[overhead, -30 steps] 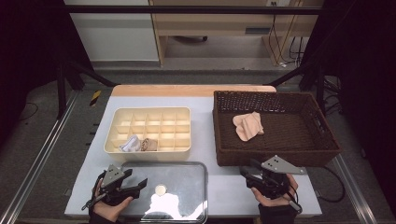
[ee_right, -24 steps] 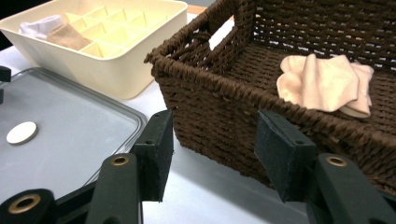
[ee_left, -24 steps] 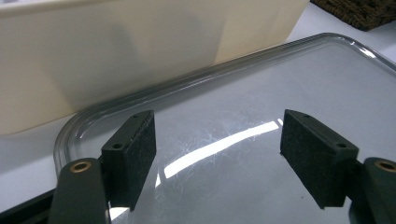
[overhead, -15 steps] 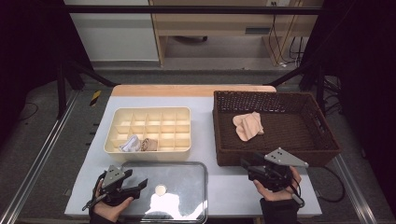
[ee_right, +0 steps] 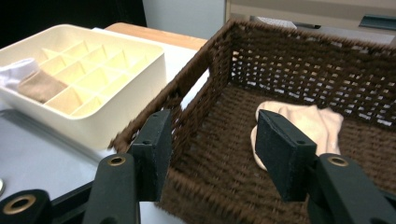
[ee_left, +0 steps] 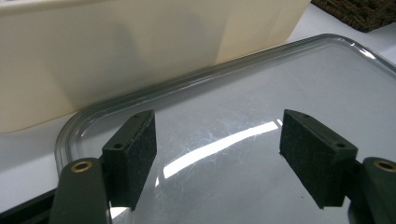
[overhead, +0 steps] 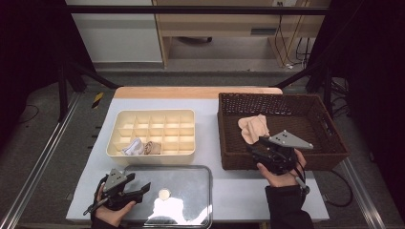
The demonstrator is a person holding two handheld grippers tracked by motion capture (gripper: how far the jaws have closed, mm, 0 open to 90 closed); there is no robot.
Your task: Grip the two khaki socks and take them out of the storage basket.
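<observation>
A pale beige sock (overhead: 253, 126) lies in the brown wicker basket (overhead: 267, 97) at the right. My right gripper (overhead: 254, 147) hovers open over the basket's near left corner, nothing between its pads. The right gripper view has those open jaws (ee_right: 212, 149) straddling the basket's corner rim (ee_right: 187, 74), the sock (ee_right: 308, 119) beyond them. A cream divided box (overhead: 153, 153) holds a white sock (overhead: 132, 147) and a tan sock (overhead: 152, 147) in its front compartments. My left gripper (overhead: 143, 188) rests open at the left edge of a clear lid (overhead: 191, 191); its jaws (ee_left: 219, 158) stand wide above the lid (ee_left: 261, 93).
A small round knob (overhead: 164, 194) sits on the clear lid. The cream box's wall (ee_left: 116, 46) rises just beyond the lid. Most of the box's compartments (ee_right: 93, 65) hold nothing. Metal rails run along both sides of the table.
My right gripper has risen and moved forward from the table's front to the basket's near edge. The left gripper has stayed put.
</observation>
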